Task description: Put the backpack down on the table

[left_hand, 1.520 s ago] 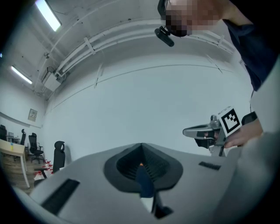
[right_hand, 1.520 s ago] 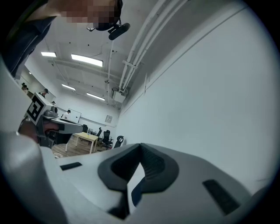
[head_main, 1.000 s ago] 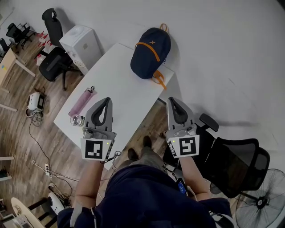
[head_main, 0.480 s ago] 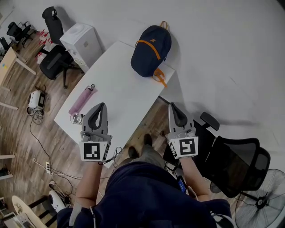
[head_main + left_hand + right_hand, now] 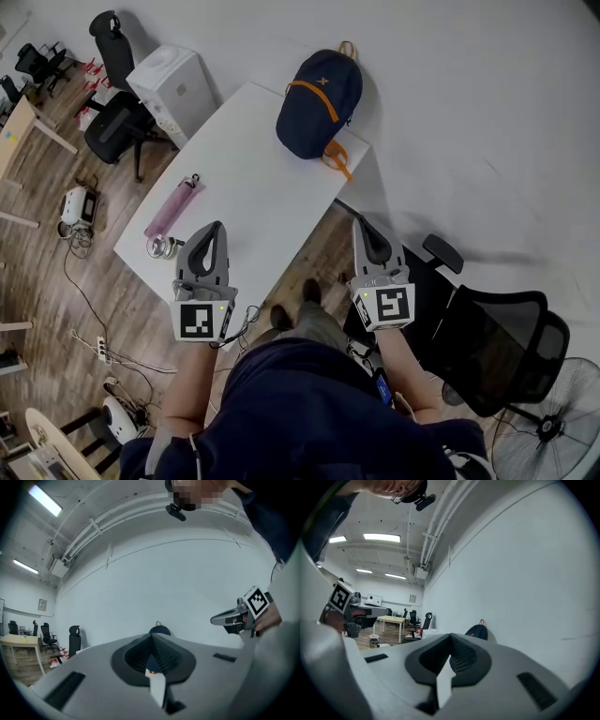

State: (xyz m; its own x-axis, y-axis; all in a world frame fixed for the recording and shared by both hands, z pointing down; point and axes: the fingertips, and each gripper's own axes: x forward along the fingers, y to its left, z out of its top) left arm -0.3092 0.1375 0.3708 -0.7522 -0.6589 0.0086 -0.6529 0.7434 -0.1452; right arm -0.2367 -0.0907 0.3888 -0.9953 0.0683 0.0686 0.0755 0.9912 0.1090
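A navy backpack [image 5: 317, 103] with orange trim lies at the far end of the white table [image 5: 253, 178], against the wall. It shows small and far off in the left gripper view [image 5: 159, 629] and in the right gripper view [image 5: 477, 632]. My left gripper [image 5: 211, 228] hangs over the table's near edge, jaws shut and empty. My right gripper [image 5: 364, 225] is held beside the table's right side above the floor, also shut with nothing in it. Both are well short of the backpack and point level towards it.
A pink bottle [image 5: 172, 210] and a small jar [image 5: 161, 248] lie near the table's left edge. A black office chair [image 5: 497, 342] stands at the right, a white cabinet [image 5: 176, 89] and another chair [image 5: 117, 131] at the far left. A fan [image 5: 553, 433] is at the lower right.
Both grippers have sunk and drawn back a little towards the person. The backpack has stayed where it lies on the table.
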